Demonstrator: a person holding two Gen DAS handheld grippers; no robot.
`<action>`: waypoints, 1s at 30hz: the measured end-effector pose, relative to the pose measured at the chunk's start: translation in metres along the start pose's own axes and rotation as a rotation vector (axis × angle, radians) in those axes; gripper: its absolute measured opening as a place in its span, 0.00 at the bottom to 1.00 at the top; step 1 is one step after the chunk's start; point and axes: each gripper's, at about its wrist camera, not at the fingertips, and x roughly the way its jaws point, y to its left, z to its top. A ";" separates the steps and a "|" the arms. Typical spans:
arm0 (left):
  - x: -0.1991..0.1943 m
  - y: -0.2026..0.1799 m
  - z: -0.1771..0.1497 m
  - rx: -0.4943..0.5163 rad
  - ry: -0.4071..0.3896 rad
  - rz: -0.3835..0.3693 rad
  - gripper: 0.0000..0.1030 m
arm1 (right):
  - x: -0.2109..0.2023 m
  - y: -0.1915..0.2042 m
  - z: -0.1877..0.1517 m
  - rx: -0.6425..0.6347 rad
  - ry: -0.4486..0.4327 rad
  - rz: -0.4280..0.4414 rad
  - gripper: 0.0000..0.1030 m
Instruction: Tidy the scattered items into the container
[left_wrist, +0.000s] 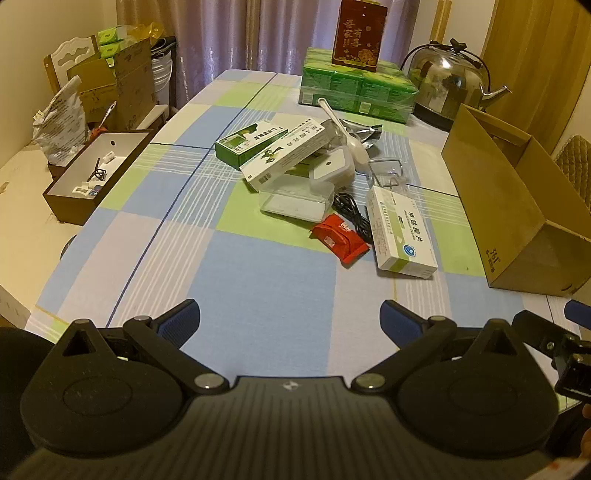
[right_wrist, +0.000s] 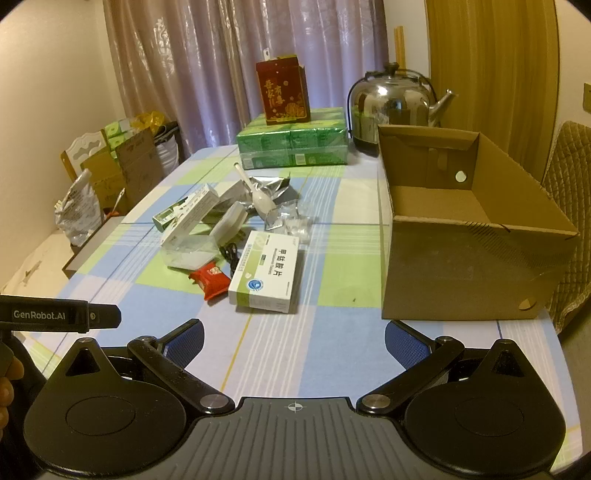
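Scattered items (right_wrist: 236, 236) on checked tablecloth (right_wrist: 325, 354), cardboard box (right_wrist: 461, 266) beside, curtains (right_wrist: 258, 55) behind

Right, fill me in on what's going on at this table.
A person holds a pair of tongs in each hand, and both the left tongs and the right tongs hang open above the near edge of the table, gripping nothing. The clutter sits in a heap mid-table: a white medicine box, a red packet, a black cable, a clear plastic case and a white spoon. The cardboard box on the right looks empty; nothing has gone in yet.
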 end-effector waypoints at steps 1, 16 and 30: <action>0.000 0.000 0.000 -0.001 0.000 -0.002 0.99 | 0.000 0.000 0.000 0.000 0.000 0.000 0.98; 0.001 0.003 0.003 0.022 -0.006 -0.006 0.99 | 0.004 0.001 -0.003 -0.006 0.009 0.010 0.98; 0.026 0.024 0.040 0.135 -0.019 -0.033 0.99 | 0.039 0.021 0.010 -0.089 0.042 0.079 0.98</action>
